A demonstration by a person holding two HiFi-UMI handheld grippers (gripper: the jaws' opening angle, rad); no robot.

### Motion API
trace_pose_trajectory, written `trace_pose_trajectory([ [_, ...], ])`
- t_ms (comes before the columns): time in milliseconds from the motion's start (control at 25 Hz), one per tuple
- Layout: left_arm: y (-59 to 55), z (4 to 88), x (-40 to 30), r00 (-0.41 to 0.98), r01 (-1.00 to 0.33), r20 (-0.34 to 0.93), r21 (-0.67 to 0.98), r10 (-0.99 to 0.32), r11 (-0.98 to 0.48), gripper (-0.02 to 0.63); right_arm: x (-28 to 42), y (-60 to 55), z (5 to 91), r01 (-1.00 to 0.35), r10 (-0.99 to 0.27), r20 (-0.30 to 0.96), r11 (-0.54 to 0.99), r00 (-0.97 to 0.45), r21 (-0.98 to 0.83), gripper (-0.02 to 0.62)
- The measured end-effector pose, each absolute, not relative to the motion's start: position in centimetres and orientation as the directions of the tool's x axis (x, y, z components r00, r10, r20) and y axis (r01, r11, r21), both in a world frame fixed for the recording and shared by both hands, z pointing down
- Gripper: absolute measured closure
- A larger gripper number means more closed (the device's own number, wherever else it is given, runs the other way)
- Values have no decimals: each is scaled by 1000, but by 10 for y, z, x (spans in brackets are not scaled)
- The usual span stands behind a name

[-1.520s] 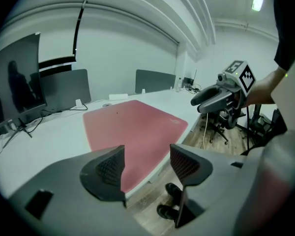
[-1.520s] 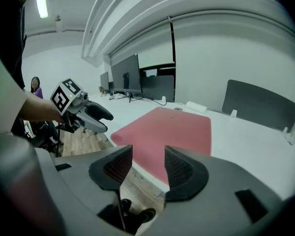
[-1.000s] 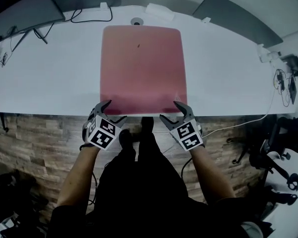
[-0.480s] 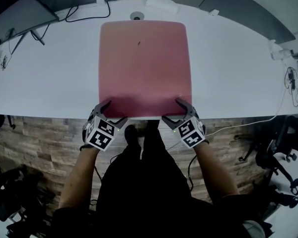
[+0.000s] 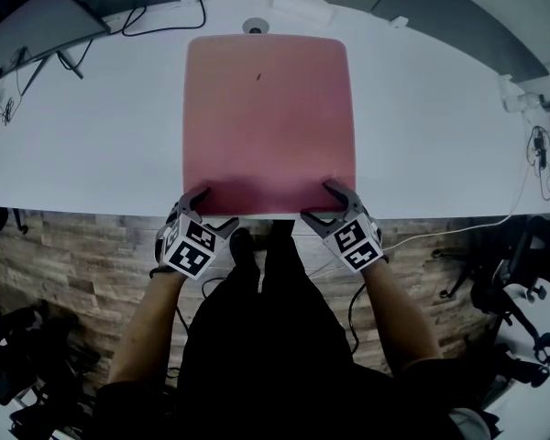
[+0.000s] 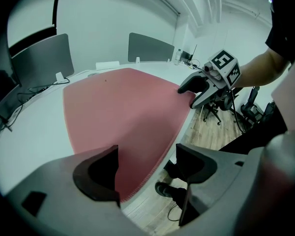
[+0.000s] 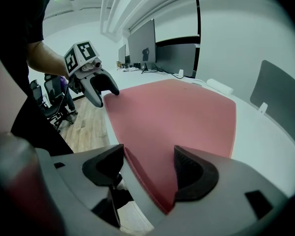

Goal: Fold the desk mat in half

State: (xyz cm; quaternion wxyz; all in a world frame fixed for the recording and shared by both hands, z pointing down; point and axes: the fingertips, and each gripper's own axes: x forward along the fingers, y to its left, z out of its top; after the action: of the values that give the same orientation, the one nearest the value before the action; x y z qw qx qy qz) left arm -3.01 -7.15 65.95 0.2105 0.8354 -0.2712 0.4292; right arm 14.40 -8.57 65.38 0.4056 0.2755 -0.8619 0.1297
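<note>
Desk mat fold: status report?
Left gripper open, right gripper jaws just opened wide; both straddle near edge of red rectangular desk mat. Mat flat, unfolded, on white desk. Nothing in the way.

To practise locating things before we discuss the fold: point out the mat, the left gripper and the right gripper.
mat (image 5: 268,117): head view, middle of its top face.
left gripper (image 5: 218,205): head view, midway between its fingertips.
right gripper (image 5: 316,200): head view, midway between its fingertips.

Left gripper (image 5: 213,207) jaws apart, right gripper (image 5: 321,203) jaws just opened
</note>
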Motion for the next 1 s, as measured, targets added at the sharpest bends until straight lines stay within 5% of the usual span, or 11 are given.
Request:
trace_pose_trajectory([
  [280,-66,661,-30,491,-639,827,129,-273,-758,255,144,-87,652,-599,-405,752,800,-519,17,302],
  [360,-65,661,-30,487,-638,830,123,-273,-760,255,146,-91,652,-617,-426,749,787,-507,30,395],
  [680,-68,658,-19,461,-608,834,47,-304,-792,255,149,-101,627,-670,-440,746,742,-500,-12,498],
  [1000,-89,642,-11,412,-612,810,-93,-417,-786,255,150,-120,562,-745,-495,676,656,-545,-120,534],
])
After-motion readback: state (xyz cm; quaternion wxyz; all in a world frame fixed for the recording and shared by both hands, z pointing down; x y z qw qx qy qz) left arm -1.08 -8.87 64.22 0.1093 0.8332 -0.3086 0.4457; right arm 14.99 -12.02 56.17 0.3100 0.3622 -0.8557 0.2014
